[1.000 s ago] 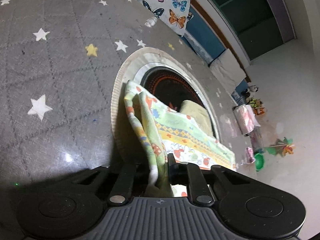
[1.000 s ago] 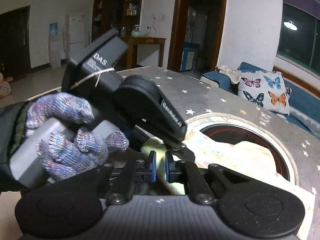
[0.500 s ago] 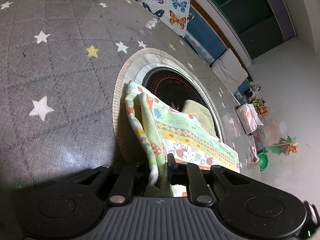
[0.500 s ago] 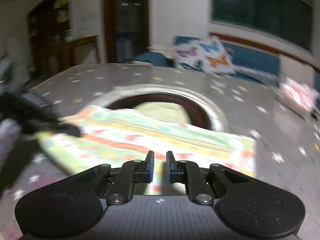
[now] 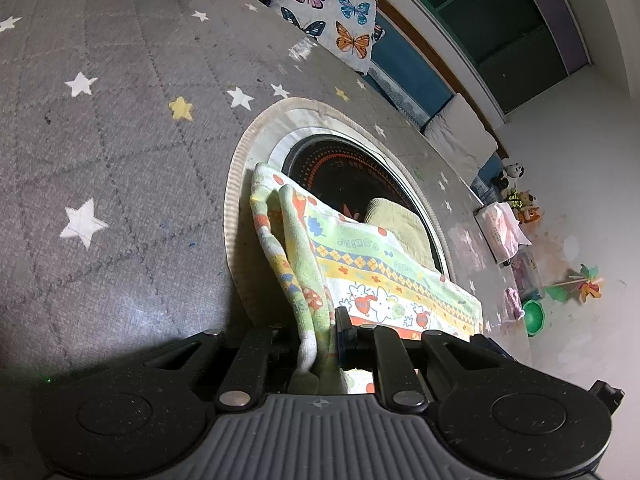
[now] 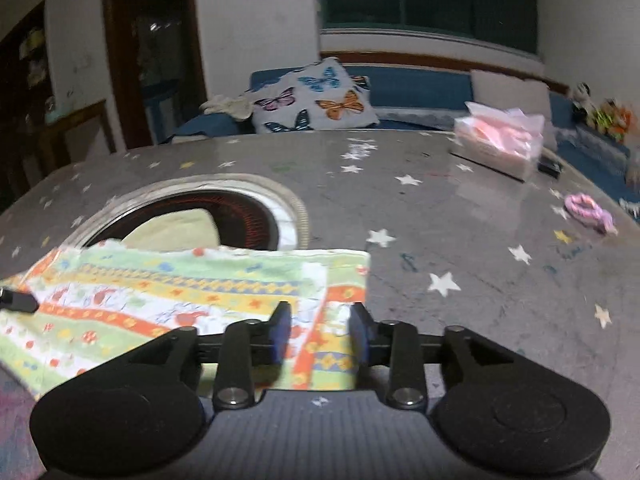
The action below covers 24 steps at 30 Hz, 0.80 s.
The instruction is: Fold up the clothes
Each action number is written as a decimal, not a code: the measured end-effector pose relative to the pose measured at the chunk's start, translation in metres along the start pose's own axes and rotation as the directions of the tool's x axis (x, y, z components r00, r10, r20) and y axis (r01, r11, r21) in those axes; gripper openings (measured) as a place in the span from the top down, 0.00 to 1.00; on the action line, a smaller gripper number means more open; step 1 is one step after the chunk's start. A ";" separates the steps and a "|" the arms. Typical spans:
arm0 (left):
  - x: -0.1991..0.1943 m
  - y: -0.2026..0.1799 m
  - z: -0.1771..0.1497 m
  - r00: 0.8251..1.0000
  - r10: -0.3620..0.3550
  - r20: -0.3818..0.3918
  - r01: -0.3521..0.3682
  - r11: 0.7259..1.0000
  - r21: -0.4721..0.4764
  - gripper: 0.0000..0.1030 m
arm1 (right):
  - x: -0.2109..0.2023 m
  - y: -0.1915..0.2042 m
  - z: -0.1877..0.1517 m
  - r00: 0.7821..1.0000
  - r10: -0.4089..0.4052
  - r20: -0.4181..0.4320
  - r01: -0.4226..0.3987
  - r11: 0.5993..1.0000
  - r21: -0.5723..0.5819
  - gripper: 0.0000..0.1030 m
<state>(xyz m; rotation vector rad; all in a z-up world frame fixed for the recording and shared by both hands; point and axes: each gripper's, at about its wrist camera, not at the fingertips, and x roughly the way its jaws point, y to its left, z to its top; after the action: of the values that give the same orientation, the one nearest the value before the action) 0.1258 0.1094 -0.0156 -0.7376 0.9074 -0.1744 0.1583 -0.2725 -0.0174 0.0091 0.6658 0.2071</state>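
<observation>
Surface: grey star-print table (image 6: 460,216)
Left gripper (image 5: 320,340): clenched on the bunched edge of patterned cloth (image 5: 372,268)
Right gripper (image 6: 319,332): jaws opening, cloth corner lying loose between them
Cloth: spread flat, partly over round heater recess (image 6: 256,216)
Far: butterfly cushion (image 6: 316,100)

In the left wrist view, we cannot see the left finger pad of the left hand-held gripper (image 5: 320,338); the bunched patterned cloth (image 5: 360,264) covers it. The cloth's near edge runs under the gripper body. In the right wrist view, the cloth (image 6: 160,292) is cut off at the left edge, and the toys (image 6: 604,114) at far right are blurred beyond identification.
</observation>
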 end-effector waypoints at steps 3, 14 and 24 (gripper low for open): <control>0.000 -0.001 0.000 1.000 0.003 -0.001 -0.003 1.000 0.009 0.86 | 0.002 -0.007 0.001 1.000 0.000 0.001 0.000 0.999 0.040 0.55; -0.003 -0.011 0.000 1.000 0.017 0.020 -0.018 0.999 0.049 0.88 | -0.001 -0.002 0.003 0.998 0.063 0.021 -0.065 0.992 0.105 0.94; 0.004 -0.089 0.003 0.998 -0.055 0.030 0.048 0.975 0.215 0.90 | -0.049 -0.026 0.019 0.993 0.025 0.114 -0.034 0.997 0.071 0.95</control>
<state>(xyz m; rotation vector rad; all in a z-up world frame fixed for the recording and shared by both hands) 0.1447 0.0432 0.0410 -0.5621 0.8205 -0.2992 0.1370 -0.3067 0.0256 0.0997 0.5604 0.2093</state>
